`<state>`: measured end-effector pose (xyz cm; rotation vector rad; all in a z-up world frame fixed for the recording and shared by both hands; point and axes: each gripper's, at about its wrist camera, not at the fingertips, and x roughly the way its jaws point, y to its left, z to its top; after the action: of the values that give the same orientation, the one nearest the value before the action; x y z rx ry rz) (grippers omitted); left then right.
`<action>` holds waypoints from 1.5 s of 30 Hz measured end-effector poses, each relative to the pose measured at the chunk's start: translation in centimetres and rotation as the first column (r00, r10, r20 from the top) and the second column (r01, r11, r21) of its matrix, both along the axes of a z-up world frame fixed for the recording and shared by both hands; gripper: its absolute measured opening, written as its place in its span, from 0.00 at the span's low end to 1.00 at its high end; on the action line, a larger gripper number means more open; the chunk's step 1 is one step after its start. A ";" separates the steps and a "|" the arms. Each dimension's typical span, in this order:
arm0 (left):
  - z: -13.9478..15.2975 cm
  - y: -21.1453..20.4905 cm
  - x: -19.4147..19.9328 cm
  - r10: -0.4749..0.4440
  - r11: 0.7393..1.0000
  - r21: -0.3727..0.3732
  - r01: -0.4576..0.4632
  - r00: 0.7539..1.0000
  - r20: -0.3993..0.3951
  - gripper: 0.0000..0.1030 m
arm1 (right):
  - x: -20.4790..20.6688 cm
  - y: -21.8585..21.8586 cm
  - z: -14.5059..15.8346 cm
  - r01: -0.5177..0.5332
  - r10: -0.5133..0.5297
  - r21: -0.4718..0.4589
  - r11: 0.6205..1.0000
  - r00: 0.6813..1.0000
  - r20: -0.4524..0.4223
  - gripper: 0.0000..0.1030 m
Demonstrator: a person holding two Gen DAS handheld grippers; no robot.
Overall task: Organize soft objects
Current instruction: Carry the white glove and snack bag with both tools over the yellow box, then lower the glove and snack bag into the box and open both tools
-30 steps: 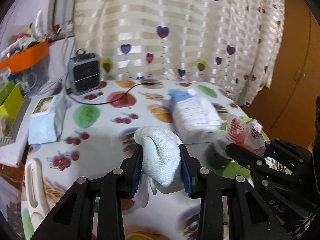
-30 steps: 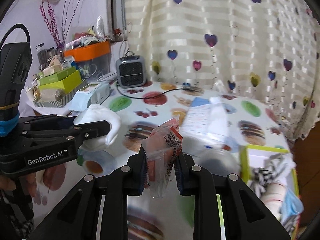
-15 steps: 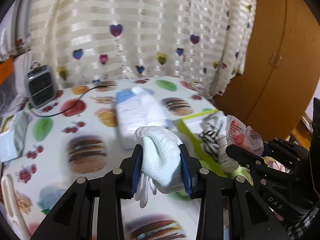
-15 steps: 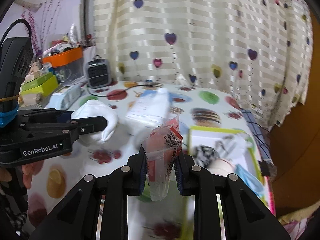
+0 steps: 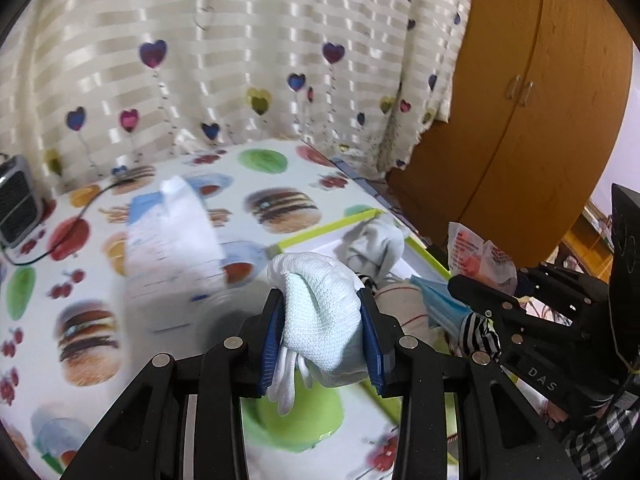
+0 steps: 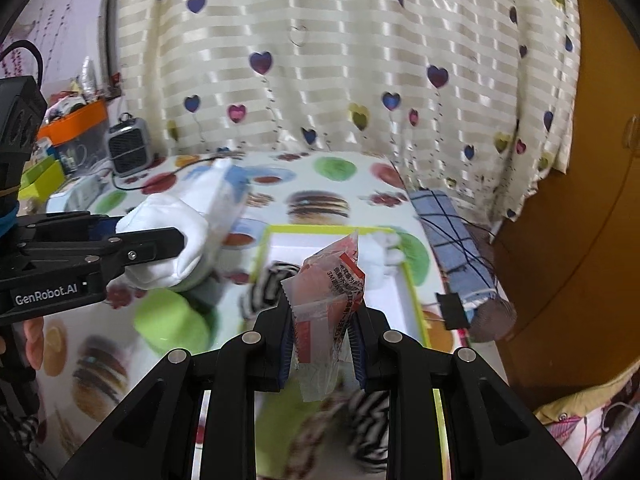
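My left gripper (image 5: 322, 320) is shut on a white knit glove (image 5: 320, 312), whose fingers hang below the blue pads. It also shows at the left of the right wrist view as the left gripper (image 6: 176, 242) with the glove (image 6: 176, 240). My right gripper (image 6: 322, 320) is shut on a crinkled clear packet with red print (image 6: 326, 296), seen in the left wrist view as the packet (image 5: 476, 256). Both hover over a white tray with a lime-green rim (image 6: 412, 280) that holds a striped black-and-white cloth (image 6: 268, 284), a white soft item (image 6: 380, 248) and a blue face mask (image 5: 436, 300).
A blue-and-white tissue pack (image 5: 172, 240) lies on the fruit-and-burger tablecloth (image 5: 280, 208). A green cup (image 6: 172, 320) stands by the tray. A small grey heater (image 6: 128, 150) with its cord is at the back left. A blue checked cloth (image 6: 456, 248) hangs off the right edge, before a wooden wardrobe (image 5: 540, 120).
Both grippers have swept to the right across the table, holding the glove and the packet. The heater and boxes slid left in view; the green-rimmed tray now lies under them.
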<state>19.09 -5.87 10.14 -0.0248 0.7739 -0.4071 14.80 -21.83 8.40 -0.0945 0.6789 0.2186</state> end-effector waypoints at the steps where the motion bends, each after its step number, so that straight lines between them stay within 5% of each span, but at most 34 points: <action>1: -0.1 -0.3 0.4 0.000 1.000 0.004 0.000 1.000 0.000 0.33 | 0.4 -0.4 -0.3 0.004 -0.004 -0.006 1.000 1.000 -0.006 0.24; 17: -3.3 -4.9 5.1 -0.048 0.997 0.052 0.052 0.996 -0.079 0.35 | 4.0 -2.3 -4.1 -0.014 0.006 -0.075 0.997 0.994 -0.111 0.24; 25: -3.9 -5.0 5.8 -0.035 0.998 0.045 0.039 0.995 -0.091 0.46 | 4.2 -2.0 -4.7 -0.038 0.028 -0.096 0.995 0.994 -0.102 0.30; 28: -3.9 -5.1 5.6 -0.035 0.998 0.047 0.039 0.995 -0.089 0.53 | 4.0 -2.0 -4.4 -0.035 0.029 -0.068 0.997 0.996 -0.086 0.44; 45: -0.9 -3.3 0.4 0.027 0.998 0.057 -0.024 0.999 -0.043 0.59 | 0.6 -2.1 -1.5 0.042 -0.042 -0.013 0.999 0.998 -0.050 0.45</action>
<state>19.53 -9.20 9.23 0.0097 0.8275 -0.3613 15.44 -23.93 6.89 -0.0860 0.7318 0.1769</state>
